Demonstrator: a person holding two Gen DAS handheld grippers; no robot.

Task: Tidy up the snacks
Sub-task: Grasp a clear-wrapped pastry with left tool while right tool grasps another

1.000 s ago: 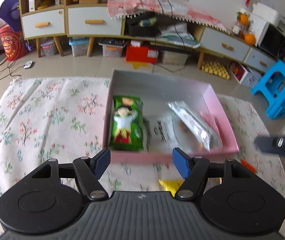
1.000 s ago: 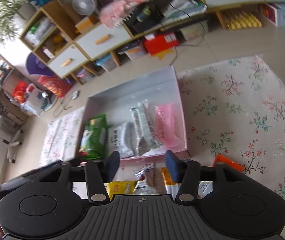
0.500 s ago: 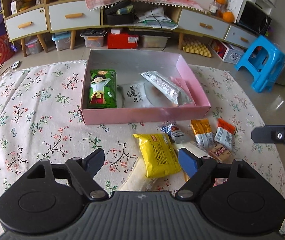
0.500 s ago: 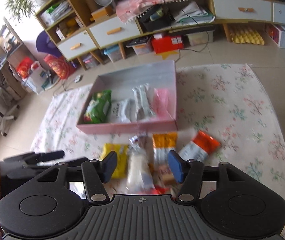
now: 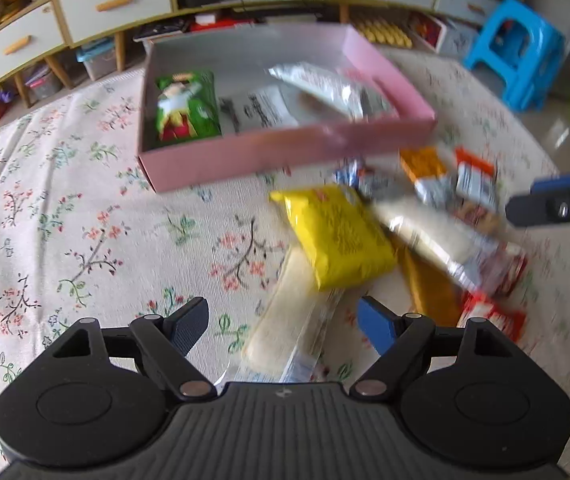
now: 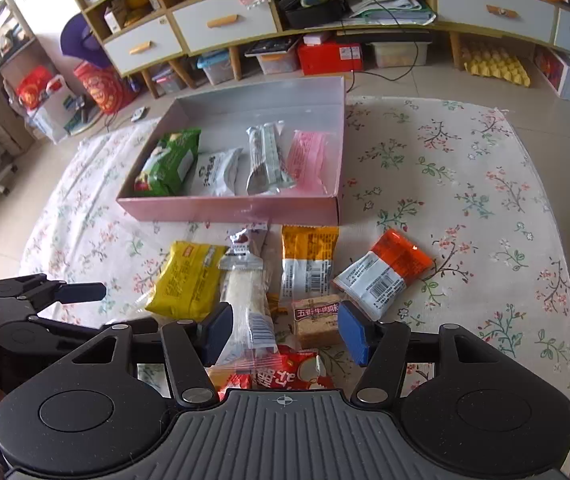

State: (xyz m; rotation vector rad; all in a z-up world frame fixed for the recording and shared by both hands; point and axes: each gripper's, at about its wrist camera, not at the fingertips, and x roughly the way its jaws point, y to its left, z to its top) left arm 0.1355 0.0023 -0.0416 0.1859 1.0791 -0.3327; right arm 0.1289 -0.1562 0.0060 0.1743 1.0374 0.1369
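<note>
A pink box (image 6: 245,210) (image 5: 269,156) on the floral cloth holds a green pack (image 6: 171,160), a white pack (image 6: 215,170), a silver pack (image 6: 265,160) and a pink pack (image 6: 311,156). In front of it lie loose snacks: a yellow pack (image 6: 187,280) (image 5: 337,232), a long white bar (image 6: 245,300), two orange-and-white packs (image 6: 309,260) (image 6: 383,268), a brown cracker (image 6: 317,318) and a red pack (image 6: 285,374). My left gripper (image 5: 283,326) is open above a clear-wrapped pale bar (image 5: 293,320). My right gripper (image 6: 281,330) is open over the white bar and cracker.
Low cabinets with drawers (image 6: 225,24) and storage bins line the back wall. A blue stool (image 5: 519,46) stands to the right beyond the cloth. The left gripper also shows at the left edge of the right wrist view (image 6: 45,292).
Both grippers have pulled back from the box and dropped toward the loose snacks in front of it. Both stay open. The left wrist view is now blurred by motion.
</note>
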